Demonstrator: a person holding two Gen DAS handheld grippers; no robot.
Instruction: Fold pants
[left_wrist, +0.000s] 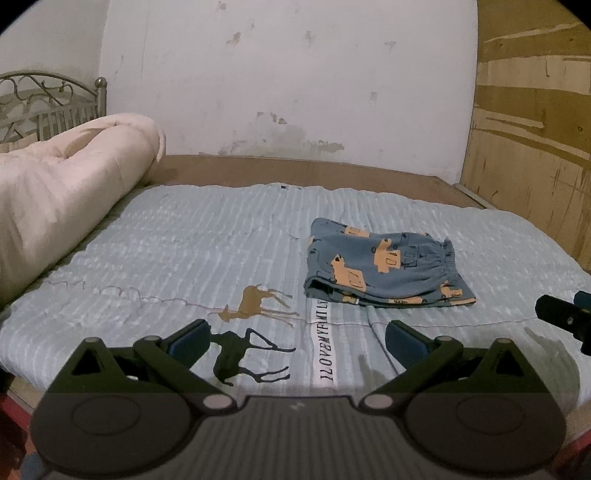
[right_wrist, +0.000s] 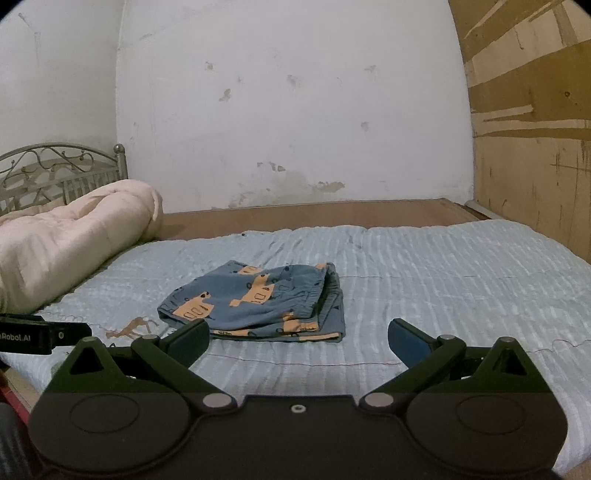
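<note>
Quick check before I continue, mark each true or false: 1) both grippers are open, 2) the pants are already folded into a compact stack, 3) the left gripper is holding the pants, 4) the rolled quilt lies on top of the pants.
1) True: the left gripper and right gripper both stand open and empty.
2) True: the pants lie in folded layers on the blue bedspread.
3) False: neither gripper touches them; both hover nearer the bed's front edge.
4) False: the rolled quilt lies apart from the pants, toward the metal headboard.
</note>
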